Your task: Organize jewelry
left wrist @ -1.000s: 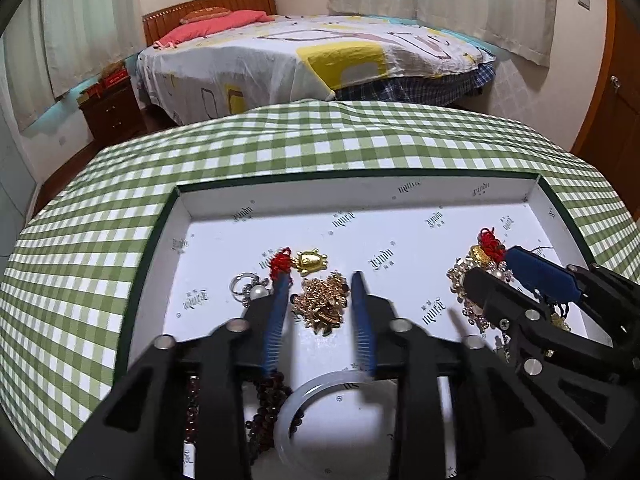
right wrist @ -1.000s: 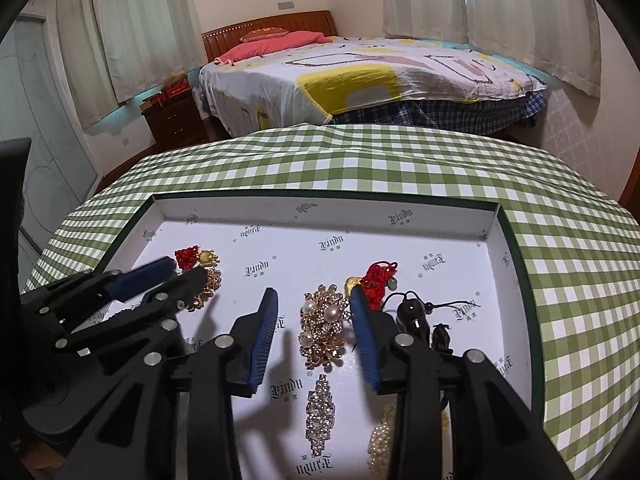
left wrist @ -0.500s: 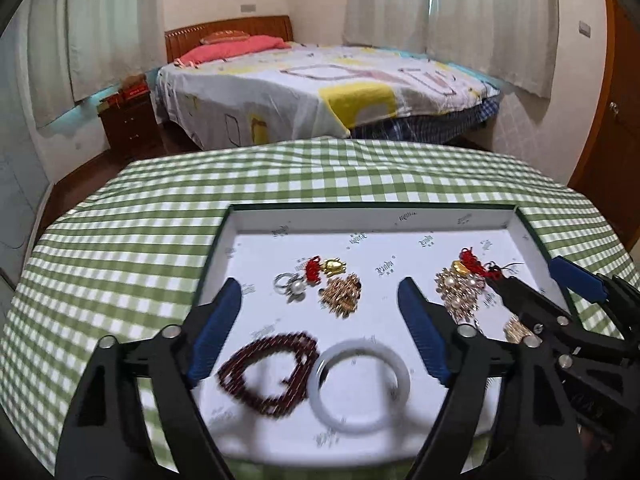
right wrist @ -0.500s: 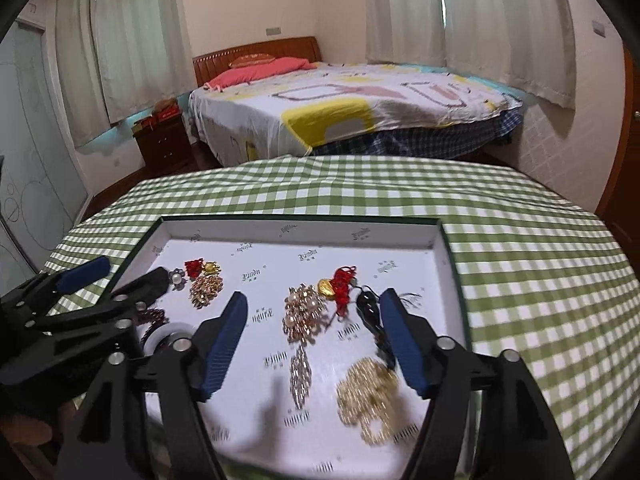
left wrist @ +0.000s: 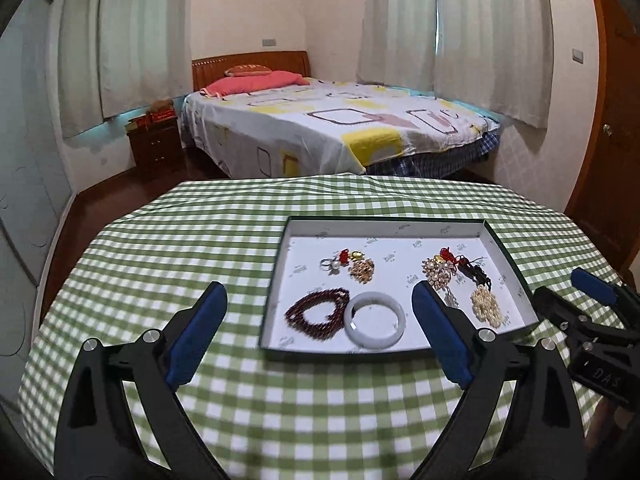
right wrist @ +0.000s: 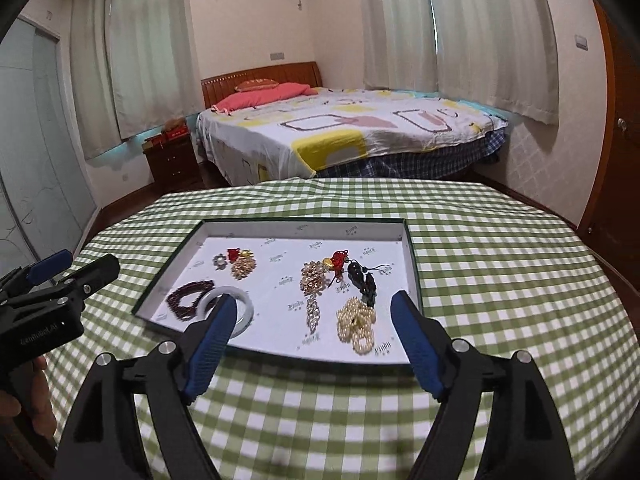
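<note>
- Your left tool [left wrist: 318,334] stands wide, its jaws having just been opening, with nothing between them but checked cloth; it sits back from the tray [left wrist: 282,272], which lies toward 1 o'clock in its view
- Your right tool [right wrist: 310,346] is likewise spread, jaws just opened further, empty, hovering over the near edge of the tray with the pearl cluster [right wrist: 356,322] at 12 o'clock just beyond it
- The jewelry all lies inside the tray on the surface [left wrist: 168,248]: dark red bead bracelet [left wrist: 316,314] touching the white bangle [left wrist: 375,320] at the near left, ring and gold brooch at the far left, a crystal brooch [right wrist: 314,278], red-knotted charm and dark pendant to the right
- I see no piece outside the tray, so the sorting looks finished or nearly so
- If more is wanted, your next move calls for separating the crowded right-hand group; approach low and pinch one piece only, since cords may tangle
</note>
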`<state>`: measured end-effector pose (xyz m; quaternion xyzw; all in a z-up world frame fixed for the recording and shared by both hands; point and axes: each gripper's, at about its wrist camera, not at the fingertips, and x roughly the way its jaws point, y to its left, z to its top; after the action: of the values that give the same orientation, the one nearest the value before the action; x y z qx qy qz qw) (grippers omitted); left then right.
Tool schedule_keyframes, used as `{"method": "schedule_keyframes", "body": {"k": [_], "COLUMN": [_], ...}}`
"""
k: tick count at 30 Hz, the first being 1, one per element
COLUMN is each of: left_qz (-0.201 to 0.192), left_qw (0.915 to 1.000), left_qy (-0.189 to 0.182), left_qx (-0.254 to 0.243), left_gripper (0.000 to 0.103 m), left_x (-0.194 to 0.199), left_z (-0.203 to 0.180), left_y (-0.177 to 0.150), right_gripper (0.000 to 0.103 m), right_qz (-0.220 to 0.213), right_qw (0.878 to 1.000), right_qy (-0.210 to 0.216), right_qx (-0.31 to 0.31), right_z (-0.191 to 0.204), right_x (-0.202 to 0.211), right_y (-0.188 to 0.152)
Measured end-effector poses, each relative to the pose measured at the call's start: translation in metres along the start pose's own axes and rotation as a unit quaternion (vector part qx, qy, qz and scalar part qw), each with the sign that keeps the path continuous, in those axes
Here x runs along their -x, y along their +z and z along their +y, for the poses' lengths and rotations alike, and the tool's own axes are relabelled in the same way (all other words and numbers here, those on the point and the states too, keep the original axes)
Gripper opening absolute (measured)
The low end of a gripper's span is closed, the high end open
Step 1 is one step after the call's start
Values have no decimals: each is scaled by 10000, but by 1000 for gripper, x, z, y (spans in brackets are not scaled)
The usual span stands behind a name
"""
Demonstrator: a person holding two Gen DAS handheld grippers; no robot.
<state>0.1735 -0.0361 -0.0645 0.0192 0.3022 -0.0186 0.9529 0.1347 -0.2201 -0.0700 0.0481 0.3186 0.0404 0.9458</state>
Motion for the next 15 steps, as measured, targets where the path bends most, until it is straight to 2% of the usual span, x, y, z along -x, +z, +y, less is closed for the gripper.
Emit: {"method": "schedule_keyframes", "body": {"k": [15], "left_qz": [-225], "left_qw": [9990], "left_qy": [309], "left_qx": [213], "left_gripper": [98], "left_x": [84], "left_z": [25], "left_y": [-6], "right_gripper": [80], "right_qz": [-496], "right_qw": [9984], "right_qy": [52], "right_qx": [261], "right_z": [18], "right_x": [72], "right_y": [0]}}
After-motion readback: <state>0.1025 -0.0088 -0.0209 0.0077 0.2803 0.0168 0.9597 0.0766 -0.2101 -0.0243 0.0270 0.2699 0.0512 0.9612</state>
